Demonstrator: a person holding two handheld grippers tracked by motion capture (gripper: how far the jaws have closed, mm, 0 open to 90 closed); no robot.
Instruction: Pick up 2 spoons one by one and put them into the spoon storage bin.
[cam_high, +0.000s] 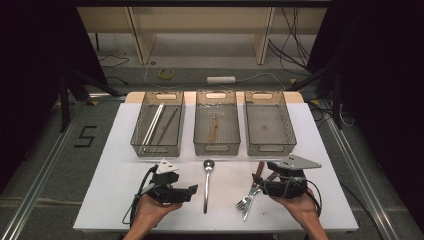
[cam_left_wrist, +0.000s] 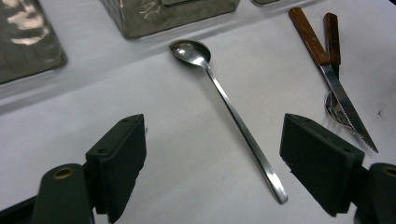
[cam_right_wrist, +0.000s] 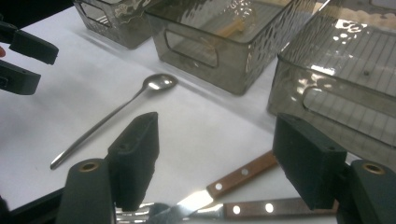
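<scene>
A long steel spoon (cam_high: 206, 187) lies on the white tabletop (cam_high: 115, 200), bowl toward the bins, between my two grippers. My left gripper (cam_high: 193, 190) sits low beside it, open; in the left gripper view the spoon (cam_left_wrist: 231, 116) runs between the spread jaws of that gripper (cam_left_wrist: 215, 140). A wooden-handled knife (cam_high: 259, 172) and fork (cam_high: 245, 202) lie crossed at the right. My right gripper (cam_high: 261, 188) hovers over them, open. The knife handle (cam_right_wrist: 243, 175) and fork handle (cam_right_wrist: 266, 207) show under the right gripper (cam_right_wrist: 217, 140), untouched.
Three smoky translucent bins stand in a row at the back. The left bin (cam_high: 155, 148) holds long thin sticks, the middle bin (cam_high: 216, 147) a wooden-handled piece, and the right bin (cam_high: 270, 147) looks bare. The floor beyond has cables.
</scene>
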